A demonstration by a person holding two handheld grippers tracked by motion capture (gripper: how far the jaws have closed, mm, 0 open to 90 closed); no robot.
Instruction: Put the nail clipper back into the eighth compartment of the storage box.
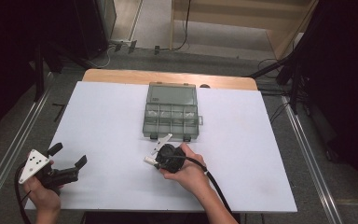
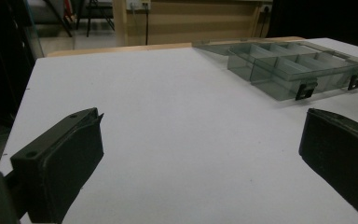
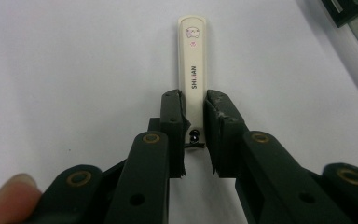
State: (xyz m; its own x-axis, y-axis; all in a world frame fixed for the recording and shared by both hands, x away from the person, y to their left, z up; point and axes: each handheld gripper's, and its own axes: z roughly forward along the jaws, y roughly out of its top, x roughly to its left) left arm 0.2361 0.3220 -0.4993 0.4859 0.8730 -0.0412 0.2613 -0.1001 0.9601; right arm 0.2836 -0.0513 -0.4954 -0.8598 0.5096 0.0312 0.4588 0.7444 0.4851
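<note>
My right gripper (image 1: pixel 161 154) sits at the middle of the white table, just in front of a clear grey compartment box (image 1: pixel 148 122). In the right gripper view its jaws (image 3: pixel 194 95) are shut on a cream nail clipper (image 3: pixel 194 56) marked SHIJIAN, which sticks out straight ahead beyond the fingertips. The high view shows the clipper (image 1: pixel 162 142) pointing toward the box's front latches. My left gripper (image 1: pixel 69 155) is near the table's front left corner, open and holding nothing (image 2: pixel 203 116). The box (image 2: pixel 279 86) lies open with its lid folded back, ahead and to the right of the left gripper.
A white sheet (image 1: pixel 112 121) covers most of the wooden table (image 1: pixel 121 74). A corner of the box (image 3: pixel 354 14) shows at the top right of the right gripper view. Metal rails (image 1: pixel 307 154) run along both table sides, with cables on the floor beyond.
</note>
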